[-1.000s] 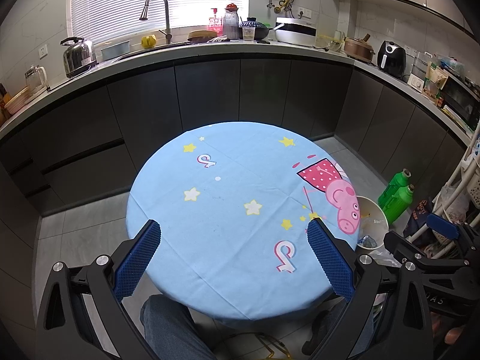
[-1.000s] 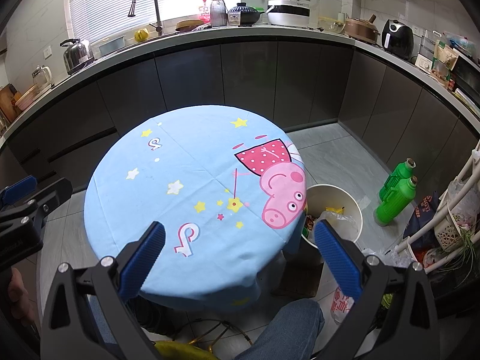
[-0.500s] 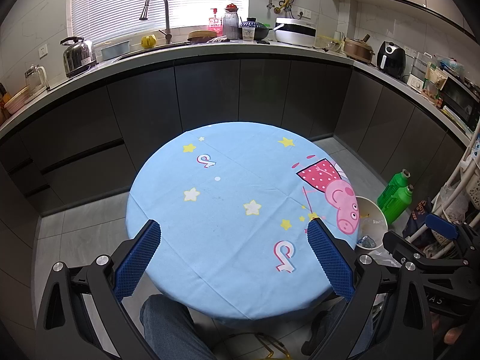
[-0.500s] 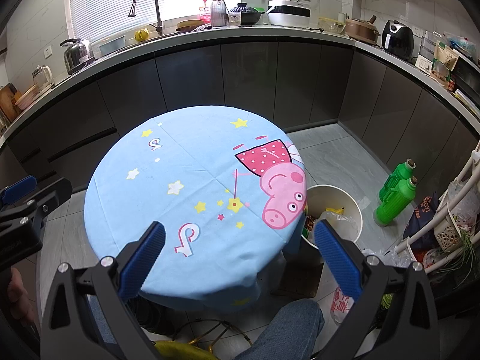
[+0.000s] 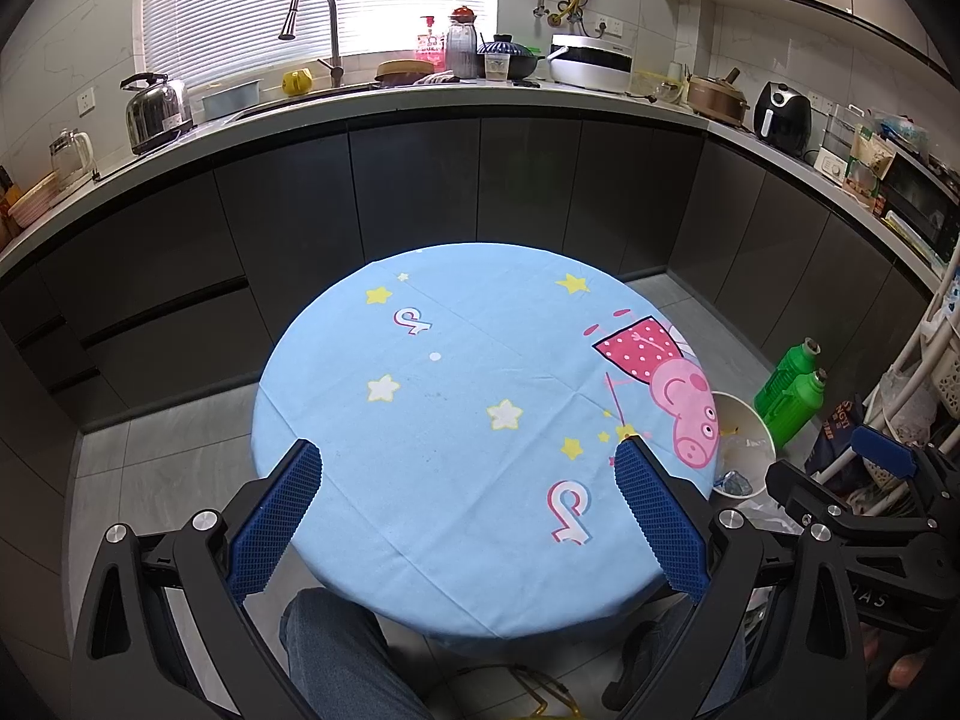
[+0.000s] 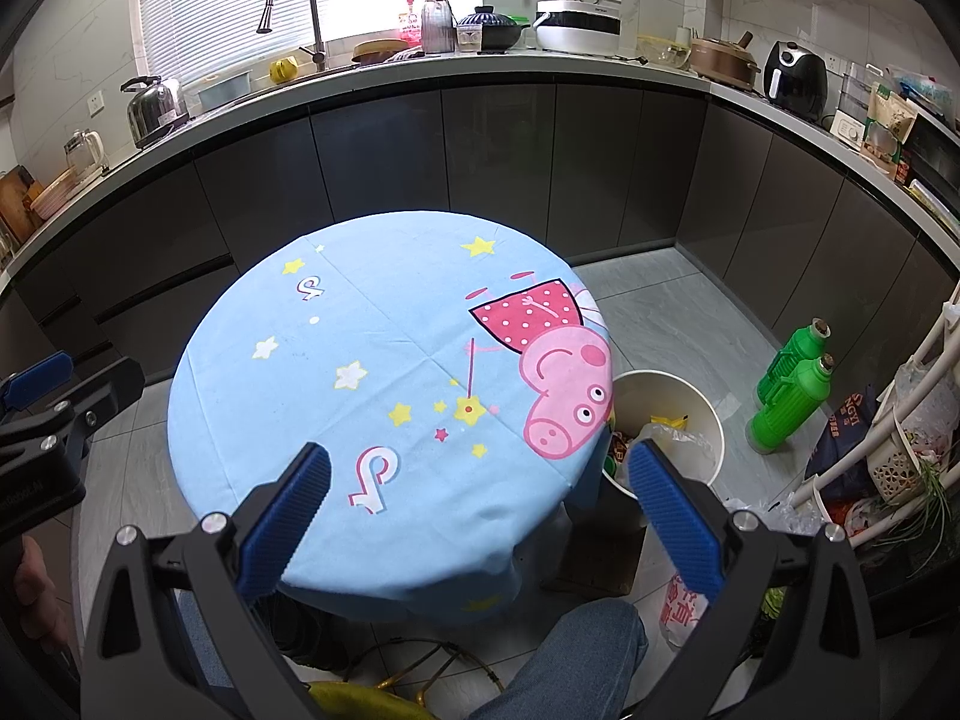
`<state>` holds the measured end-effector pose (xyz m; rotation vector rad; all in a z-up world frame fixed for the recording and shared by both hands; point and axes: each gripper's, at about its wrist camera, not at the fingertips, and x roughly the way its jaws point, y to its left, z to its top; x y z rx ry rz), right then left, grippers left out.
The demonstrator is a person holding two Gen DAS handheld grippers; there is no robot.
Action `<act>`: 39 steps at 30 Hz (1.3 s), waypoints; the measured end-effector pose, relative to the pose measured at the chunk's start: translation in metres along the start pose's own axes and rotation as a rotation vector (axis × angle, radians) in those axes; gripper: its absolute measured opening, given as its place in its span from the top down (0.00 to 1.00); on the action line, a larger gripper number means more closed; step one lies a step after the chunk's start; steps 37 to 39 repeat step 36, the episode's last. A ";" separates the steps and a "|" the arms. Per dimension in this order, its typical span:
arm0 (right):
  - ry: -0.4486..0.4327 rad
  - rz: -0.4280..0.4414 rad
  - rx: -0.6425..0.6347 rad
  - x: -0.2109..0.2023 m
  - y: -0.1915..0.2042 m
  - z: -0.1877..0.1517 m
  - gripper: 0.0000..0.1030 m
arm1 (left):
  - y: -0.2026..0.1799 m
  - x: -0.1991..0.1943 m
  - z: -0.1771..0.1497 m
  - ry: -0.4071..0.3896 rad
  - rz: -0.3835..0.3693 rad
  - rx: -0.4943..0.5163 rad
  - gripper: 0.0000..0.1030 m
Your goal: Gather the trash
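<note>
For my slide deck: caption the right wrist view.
Open right gripper hovering over a blue cartoon tablecloth, white trash bin on the floor beside it.

Both the left gripper [image 5: 468, 459] and the right gripper [image 6: 480, 459] have black angular frames with silver screws and blue cross-hatched pads [image 5: 277, 516], while the person's blue denim trouser leg [image 5: 336, 654] shows at six o'clock.

One round table [image 6: 312, 420], one bin [image 6: 702, 420], two green bottles [image 6: 792, 396]
</note>
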<state>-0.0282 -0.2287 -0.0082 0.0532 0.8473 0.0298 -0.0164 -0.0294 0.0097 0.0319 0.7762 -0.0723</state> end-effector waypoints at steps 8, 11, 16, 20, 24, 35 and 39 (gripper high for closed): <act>0.000 -0.001 0.000 0.000 0.000 0.000 0.03 | 0.000 0.000 0.000 0.000 0.000 0.000 0.08; 0.000 0.000 0.000 0.000 0.000 0.000 0.03 | 0.000 0.000 0.000 0.000 0.000 -0.001 0.08; -0.001 -0.001 0.000 0.000 0.001 0.000 0.03 | 0.000 0.000 0.000 0.001 0.000 0.000 0.08; -0.001 0.000 0.000 0.000 0.001 0.000 0.03 | -0.001 0.000 -0.001 0.003 0.000 0.002 0.08; -0.002 0.000 0.001 0.000 0.001 0.001 0.03 | -0.002 0.000 -0.001 0.004 -0.001 0.003 0.08; -0.004 0.001 -0.001 -0.002 0.000 0.003 0.03 | -0.004 0.000 -0.002 0.003 -0.002 0.003 0.08; -0.003 0.000 0.000 -0.001 0.001 0.003 0.03 | -0.003 0.001 -0.002 0.002 -0.002 0.003 0.08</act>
